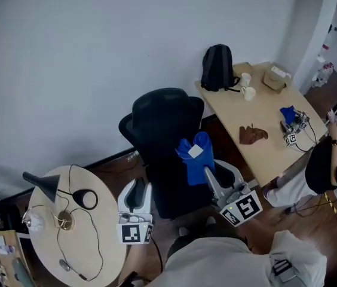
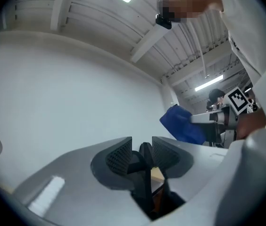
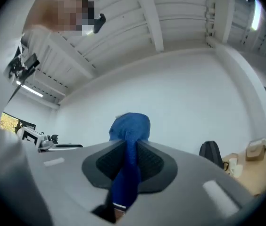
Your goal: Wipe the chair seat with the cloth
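A plain white wall backs a room with a dark wooden floor. The right hand-held gripper has its jaws clamped on a blue fabric cloth, which bunches above the pads and hangs down between them. It is held over the seat of a black swivel office chair with a high back. The left hand-held gripper is at the chair's left side, pointing upward, its jaws drawn nearly together and gripping nothing I can make out. A round pale desk stands left of the chair. To the right, a rectangular light-wood desk carries a black backpack.
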Tool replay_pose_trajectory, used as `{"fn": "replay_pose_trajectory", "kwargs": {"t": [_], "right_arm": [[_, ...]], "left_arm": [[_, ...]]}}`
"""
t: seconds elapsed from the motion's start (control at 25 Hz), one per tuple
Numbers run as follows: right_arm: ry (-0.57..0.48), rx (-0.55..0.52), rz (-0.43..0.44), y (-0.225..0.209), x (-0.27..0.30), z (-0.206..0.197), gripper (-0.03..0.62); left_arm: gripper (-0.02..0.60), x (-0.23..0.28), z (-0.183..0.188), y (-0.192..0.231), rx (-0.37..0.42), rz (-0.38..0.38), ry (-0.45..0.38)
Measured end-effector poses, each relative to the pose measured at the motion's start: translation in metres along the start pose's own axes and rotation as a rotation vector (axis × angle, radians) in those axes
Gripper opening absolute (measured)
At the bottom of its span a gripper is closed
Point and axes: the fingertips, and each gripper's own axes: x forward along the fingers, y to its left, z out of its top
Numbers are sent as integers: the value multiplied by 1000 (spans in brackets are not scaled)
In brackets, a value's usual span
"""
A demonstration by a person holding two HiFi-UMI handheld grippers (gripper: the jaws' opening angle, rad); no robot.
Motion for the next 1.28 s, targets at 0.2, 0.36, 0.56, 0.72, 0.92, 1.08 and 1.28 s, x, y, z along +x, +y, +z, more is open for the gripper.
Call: {"fn": "replay_pose_trajectory", "kwargs": {"t": [0.2,0.36,0.56,0.72,0.92,1.08,1.28], "right_arm": [[-111,-50,7,38,-42,62,63],[-65,1,19,40,-34,83,64],[-83,38,65,79,-153,84,64],[-114,16,93,110,-235,94,65],[-88,4,108,141,-336,109,65],[-37,53,92,155,-391,118,66],[-39,44,112,181,-446,141,66]], "left_arm": [[230,-20,41,-25,-46,-27,-46],[165,-9,73,-24,-97,-36,-32],[88,-109,101,-103,-44,-20,-62],[60,-177,123,-159,19,7,-94],[63,-257,149,-257,34,-19,-140],[66,-302,162,-304,30,-42,-73],[67,-344,199,-338,57,-41,-113]]}}
